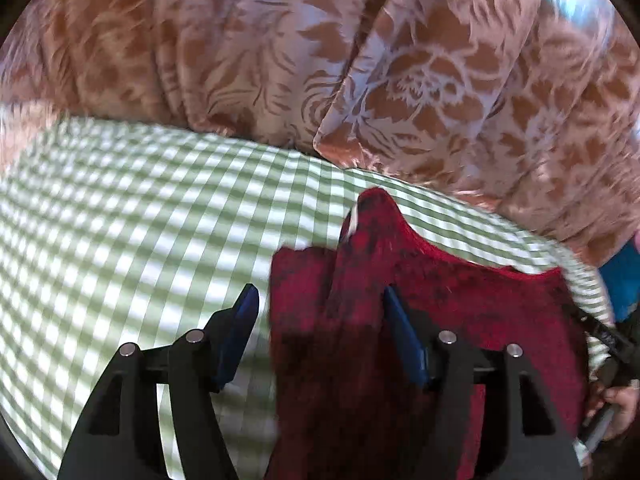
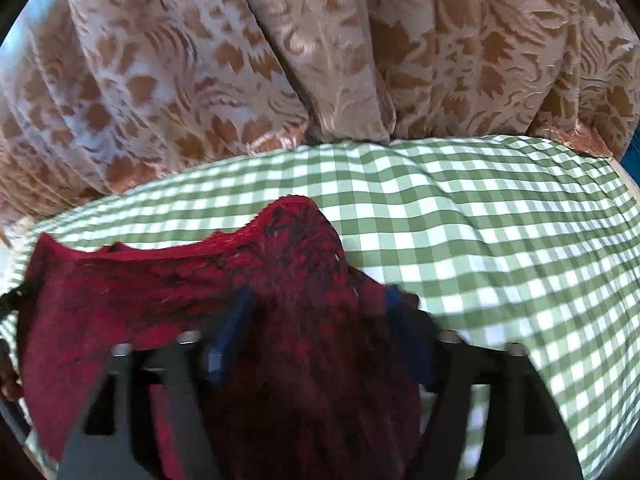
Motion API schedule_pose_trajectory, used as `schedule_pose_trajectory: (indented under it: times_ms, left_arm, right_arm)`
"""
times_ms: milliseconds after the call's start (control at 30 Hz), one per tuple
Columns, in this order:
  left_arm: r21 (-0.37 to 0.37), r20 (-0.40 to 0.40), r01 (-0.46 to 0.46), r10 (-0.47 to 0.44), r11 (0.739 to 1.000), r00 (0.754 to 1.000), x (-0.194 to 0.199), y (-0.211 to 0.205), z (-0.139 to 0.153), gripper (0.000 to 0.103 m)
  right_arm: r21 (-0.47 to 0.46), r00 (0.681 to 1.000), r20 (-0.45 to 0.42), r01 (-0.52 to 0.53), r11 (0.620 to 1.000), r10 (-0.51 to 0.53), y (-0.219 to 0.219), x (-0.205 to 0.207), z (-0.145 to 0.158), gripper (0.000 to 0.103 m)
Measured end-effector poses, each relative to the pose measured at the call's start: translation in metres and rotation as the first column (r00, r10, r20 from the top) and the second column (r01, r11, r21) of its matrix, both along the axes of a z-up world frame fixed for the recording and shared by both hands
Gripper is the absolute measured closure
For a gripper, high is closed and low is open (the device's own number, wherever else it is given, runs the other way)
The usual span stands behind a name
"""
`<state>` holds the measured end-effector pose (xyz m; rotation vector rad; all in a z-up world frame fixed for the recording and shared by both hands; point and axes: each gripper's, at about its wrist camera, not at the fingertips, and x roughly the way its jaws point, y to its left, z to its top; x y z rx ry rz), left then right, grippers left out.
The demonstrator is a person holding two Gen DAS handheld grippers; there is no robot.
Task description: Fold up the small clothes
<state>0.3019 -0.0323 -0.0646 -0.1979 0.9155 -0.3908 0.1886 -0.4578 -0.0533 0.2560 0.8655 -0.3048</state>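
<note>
Gaping wide, the left tongs straddle a bunched edge of the dark red knitted garment, pads clear of it, holding nothing. Right tongs likewise spread, the red knit heaped between the blue pads, not pinched as far as the blur allows. Risk: unheld cloth could slump and the fold skew. Garment lies lower centre on the green gingham tablecloth covering the table. Beyond, a floral curtain crowds the far edge.

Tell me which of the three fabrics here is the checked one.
The green-and-white tablecloth; the red garment lying on it is fuzzy, the curtain behind is floral.
</note>
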Motion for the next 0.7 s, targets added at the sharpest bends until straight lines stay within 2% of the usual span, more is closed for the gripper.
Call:
schedule_pose_trajectory:
  times_ms: [133,200,300,367,400,467,533,600,667,700]
  left_arm:
    - [-0.104,-0.05,0.016,-0.021,0.994,0.999,-0.043,0.038,-0.013,0.035]
    - [-0.179,-0.093,0.032,-0.049,0.983,0.994,-0.07,0.054,-0.026,0.035]
    - [-0.251,-0.13,0.045,-0.079,0.967,0.988,-0.098,0.06,-0.04,0.035]
    - [-0.272,-0.146,0.056,-0.098,0.961,0.984,-0.113,0.055,-0.049,0.039]
    - [-0.272,-0.15,0.057,-0.101,0.961,0.983,-0.116,0.051,-0.053,0.044]
    - [-0.276,-0.158,0.057,-0.103,0.96,0.982,-0.121,0.043,-0.058,0.061]
    - [-0.256,-0.153,0.06,-0.102,0.965,0.983,-0.122,0.037,-0.056,0.072]
    - [-0.251,-0.152,0.059,-0.099,0.966,0.983,-0.122,0.037,-0.052,0.08]
    - [-0.247,-0.14,0.065,-0.103,0.967,0.985,-0.127,0.045,-0.045,0.085]
    - [-0.24,-0.133,0.074,-0.109,0.968,0.985,-0.132,0.048,-0.04,0.086]
  right_arm:
    - [0.102,0.998,0.025,-0.052,0.993,0.049,0.01,-0.051,0.008,0.029]
    - [0.163,0.998,0.011,-0.065,0.985,0.064,0.013,-0.076,0.0,0.027]
    - [0.273,0.998,-0.006,-0.056,0.96,0.06,0.016,-0.117,-0.019,0.026]
    - [0.272,0.999,0.015,-0.039,0.962,0.037,0.02,-0.141,-0.023,0.025]
    - [0.315,1.0,0.006,-0.028,0.949,0.028,0.02,-0.148,-0.029,0.025]
    - [0.359,1.0,-0.004,-0.006,0.933,0.008,0.02,-0.155,-0.039,0.025]
    - [0.348,1.0,0.0,-0.011,0.937,0.012,0.022,-0.159,-0.044,0.037]
    - [0.375,1.0,0.002,-0.004,0.927,0.004,0.019,-0.158,-0.044,0.06]
    - [0.391,1.0,0.009,-0.005,0.92,0.001,0.017,-0.161,-0.037,0.072]
    - [0.39,1.0,0.01,-0.012,0.921,0.008,0.016,-0.163,-0.033,0.074]
